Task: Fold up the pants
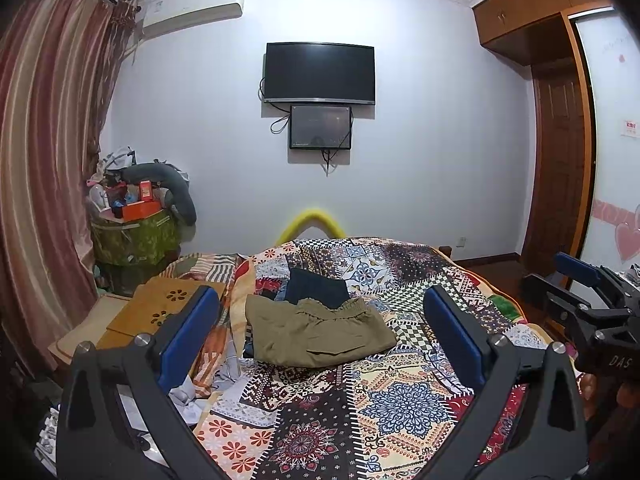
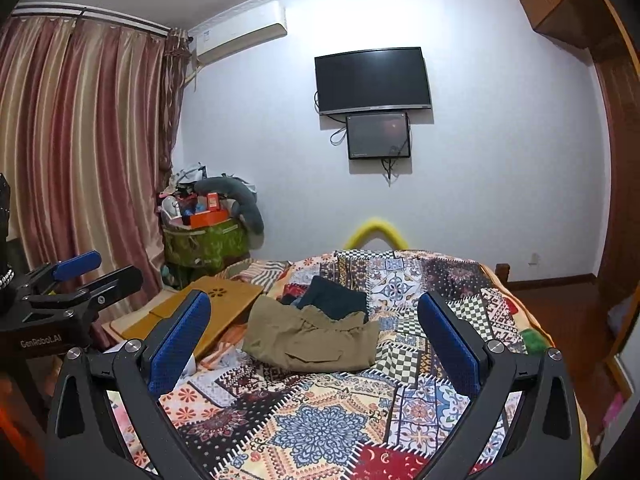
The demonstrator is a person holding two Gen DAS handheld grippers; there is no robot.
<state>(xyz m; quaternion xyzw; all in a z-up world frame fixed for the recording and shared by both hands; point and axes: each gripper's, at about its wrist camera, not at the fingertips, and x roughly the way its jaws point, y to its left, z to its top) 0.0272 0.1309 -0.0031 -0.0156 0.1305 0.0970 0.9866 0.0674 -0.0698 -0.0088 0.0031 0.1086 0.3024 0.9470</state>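
Olive-khaki pants (image 1: 316,332) lie folded into a compact rectangle on the patchwork bedspread (image 1: 404,400), elastic waistband toward the far side. They also show in the right wrist view (image 2: 312,338). A dark navy garment (image 1: 318,288) lies just behind them, also in the right wrist view (image 2: 334,294). My left gripper (image 1: 320,336) is open and empty, held above the bed short of the pants. My right gripper (image 2: 316,340) is open and empty, likewise short of them. Each gripper shows at the edge of the other's view: the right gripper (image 1: 576,280), the left gripper (image 2: 92,270).
A wooden lap desk (image 1: 160,312) lies at the bed's left side. A green hamper (image 1: 134,236) piled with clutter stands by the striped curtain (image 1: 44,160). A TV (image 1: 320,72) hangs on the far wall. A wooden wardrobe (image 1: 556,152) stands right.
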